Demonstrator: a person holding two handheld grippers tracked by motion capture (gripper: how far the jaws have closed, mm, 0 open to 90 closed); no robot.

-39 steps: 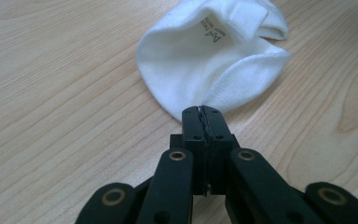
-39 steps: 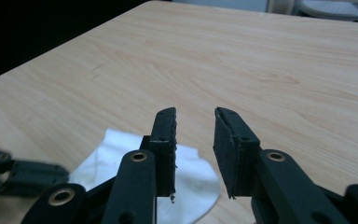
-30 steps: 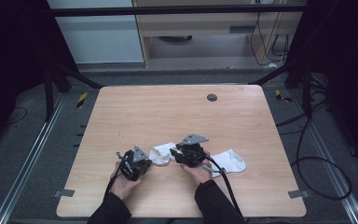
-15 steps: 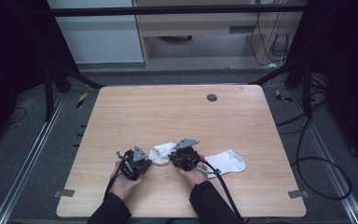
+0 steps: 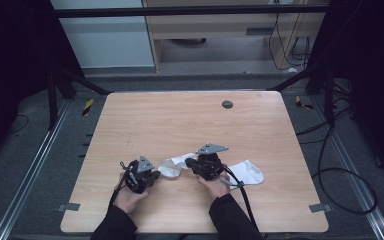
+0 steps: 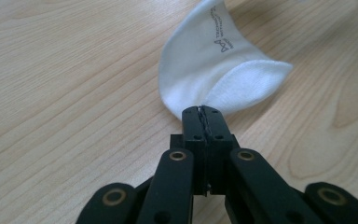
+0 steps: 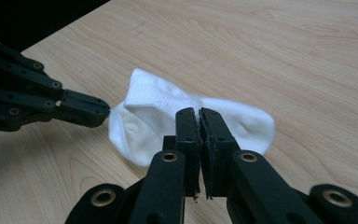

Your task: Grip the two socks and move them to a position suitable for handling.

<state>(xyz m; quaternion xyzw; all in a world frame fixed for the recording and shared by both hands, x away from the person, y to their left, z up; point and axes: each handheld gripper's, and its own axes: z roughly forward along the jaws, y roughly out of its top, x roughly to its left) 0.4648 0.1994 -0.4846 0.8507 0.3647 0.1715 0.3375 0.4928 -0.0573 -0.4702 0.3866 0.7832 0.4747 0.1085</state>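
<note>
A small white sock (image 5: 172, 165) lies on the wooden table (image 5: 180, 120) between my two grippers. My left gripper (image 5: 159, 173) is shut on the sock's (image 6: 214, 65) near edge, its jaws (image 6: 201, 112) pinching the fabric. My right gripper (image 5: 189, 162) has just been closing, and now its jaws are together with the sock's (image 7: 154, 116) ribbed cuff pinched at the tips (image 7: 199, 114). In the right gripper view the left gripper (image 7: 103, 109) holds the sock's opposite end. A second white sock (image 5: 247, 172) lies flat just right of the right hand.
A round black grommet (image 5: 227, 104) sits in the table's far middle. Cables trail from both grippers toward the table's near edge. Black frame legs and cables stand on the floor on both sides, with a cabinet beyond the far edge.
The right gripper dipped left onto the sock, shut on its cuff, then came slightly back up and to the right. The left gripper stayed still and shut on the sock.
</note>
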